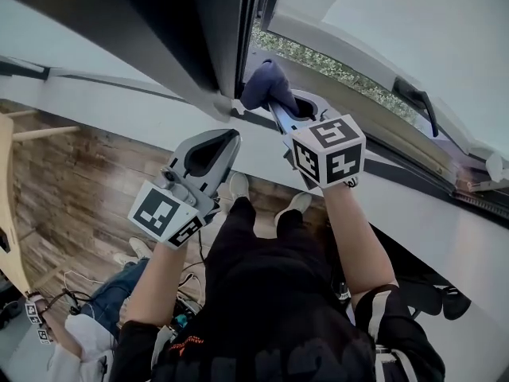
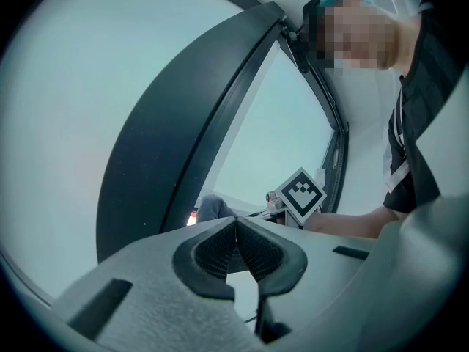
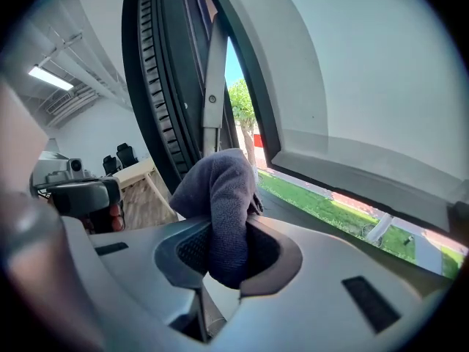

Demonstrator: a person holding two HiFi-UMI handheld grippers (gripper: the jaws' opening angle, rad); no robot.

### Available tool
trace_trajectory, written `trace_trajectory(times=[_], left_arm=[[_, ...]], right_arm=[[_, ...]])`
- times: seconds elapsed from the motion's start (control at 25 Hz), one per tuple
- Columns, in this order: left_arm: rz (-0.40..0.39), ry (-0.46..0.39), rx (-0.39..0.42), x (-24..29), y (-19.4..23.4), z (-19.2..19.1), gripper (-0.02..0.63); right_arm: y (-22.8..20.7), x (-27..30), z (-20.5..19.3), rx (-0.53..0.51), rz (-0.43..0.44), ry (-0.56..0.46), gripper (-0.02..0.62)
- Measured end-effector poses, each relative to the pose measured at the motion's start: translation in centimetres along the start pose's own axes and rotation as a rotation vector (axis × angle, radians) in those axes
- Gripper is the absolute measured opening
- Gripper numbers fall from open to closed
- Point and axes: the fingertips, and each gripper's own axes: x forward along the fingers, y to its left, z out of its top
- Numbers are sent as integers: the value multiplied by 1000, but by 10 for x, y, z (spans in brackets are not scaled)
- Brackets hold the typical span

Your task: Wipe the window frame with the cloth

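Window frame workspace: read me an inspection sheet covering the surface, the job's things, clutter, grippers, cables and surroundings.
Surface: dark window frame, window open; whether it is dirty cannot be told.
Job's things: grey-blue cloth, bunched, at the frame's lower corner.
Clutter: nothing seen.
Grippers: right gripper shut on the cloth; left gripper shut, empty, clear of the frame.
Cables: thin leads on the floor by the person's feet.
Surroundings: wooden floor indoors, grass outside.
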Motion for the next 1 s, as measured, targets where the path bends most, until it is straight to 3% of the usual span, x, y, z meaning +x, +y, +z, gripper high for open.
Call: trace_trajectory(times=[1.0], left_arm=[[-151, 79, 50, 78, -89, -17, 20]], right_arm=[[-79, -86, -53, 140, -94, -56, 63]])
